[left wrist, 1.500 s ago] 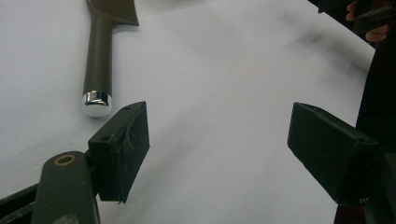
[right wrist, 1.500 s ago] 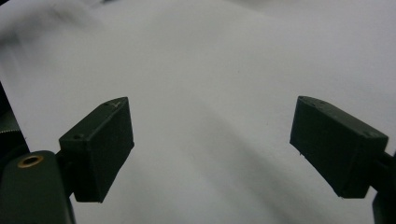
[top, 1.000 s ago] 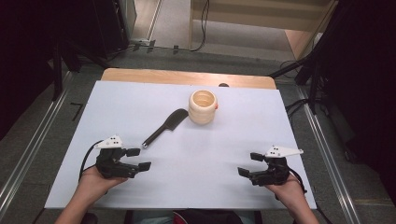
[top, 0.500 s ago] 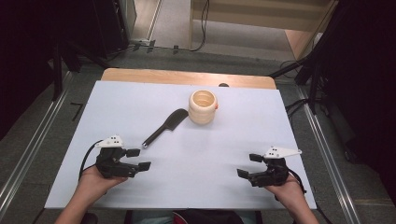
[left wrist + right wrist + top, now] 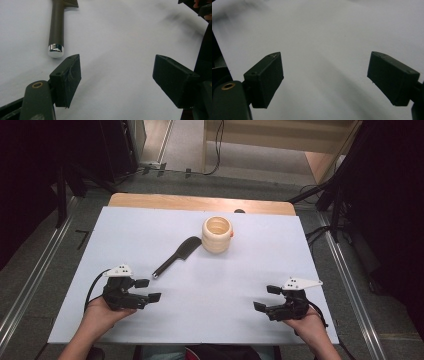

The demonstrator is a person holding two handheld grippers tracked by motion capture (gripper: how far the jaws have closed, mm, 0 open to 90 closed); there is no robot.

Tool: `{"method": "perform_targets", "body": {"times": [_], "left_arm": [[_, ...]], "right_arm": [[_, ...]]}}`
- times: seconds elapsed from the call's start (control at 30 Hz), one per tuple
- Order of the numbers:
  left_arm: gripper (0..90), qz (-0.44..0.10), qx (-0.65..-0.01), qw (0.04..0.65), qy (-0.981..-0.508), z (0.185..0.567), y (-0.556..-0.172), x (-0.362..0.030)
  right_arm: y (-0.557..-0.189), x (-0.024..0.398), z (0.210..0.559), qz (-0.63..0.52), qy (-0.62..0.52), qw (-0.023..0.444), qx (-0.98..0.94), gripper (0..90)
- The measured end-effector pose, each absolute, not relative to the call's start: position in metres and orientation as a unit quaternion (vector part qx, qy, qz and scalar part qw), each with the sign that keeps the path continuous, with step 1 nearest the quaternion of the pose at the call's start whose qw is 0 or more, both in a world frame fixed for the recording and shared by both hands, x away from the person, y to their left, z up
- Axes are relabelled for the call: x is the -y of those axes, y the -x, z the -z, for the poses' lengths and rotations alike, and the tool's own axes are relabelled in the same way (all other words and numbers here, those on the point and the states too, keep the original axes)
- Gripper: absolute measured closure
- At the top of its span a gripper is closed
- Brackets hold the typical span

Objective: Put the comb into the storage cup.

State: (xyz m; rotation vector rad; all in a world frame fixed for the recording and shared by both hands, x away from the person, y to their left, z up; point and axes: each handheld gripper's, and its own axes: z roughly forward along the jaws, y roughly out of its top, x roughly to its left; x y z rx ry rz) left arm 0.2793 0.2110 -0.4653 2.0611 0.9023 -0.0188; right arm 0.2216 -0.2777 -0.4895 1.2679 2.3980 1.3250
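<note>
Nothing much has shifted since a second ago: left gripper (image 5: 148, 290) and right gripper (image 5: 265, 298) both gape empty, the brush (image 5: 177, 255) lying at the left one's one o'clock, untouched.

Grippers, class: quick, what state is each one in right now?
Left gripper: open, holding nothing, near the spatula handle.
Right gripper: open, holding nothing, over bare table.

Brush handle (image 5: 56, 23): matt dark plastic with a glossy chrome-like metal end cap (image 5: 55, 50). Ribbed holder (image 5: 217, 234): pale, wood-like, matt. Desk (image 5: 250, 270): smooth matt white sheet over a wooden edge (image 5: 200, 203).
</note>
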Motion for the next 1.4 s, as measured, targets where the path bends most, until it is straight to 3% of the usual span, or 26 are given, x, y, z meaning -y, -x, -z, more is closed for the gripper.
{"method": "perform_targets", "body": {"times": [0.87,1.4], "left_arm": [[23.3,-0.035,-0.380,0.421,-0.823,0.459,-0.296,-0.213],[22.9,-0.031,-0.372,0.422,-0.826,0.450,-0.317,-0.206]], "right_arm": [[-0.222,0.277,0.490,-0.440,-0.420,0.055,-0.792,11.7],[-0.222,0.278,0.490,-0.443,-0.421,0.054,-0.789,11.7]]}}
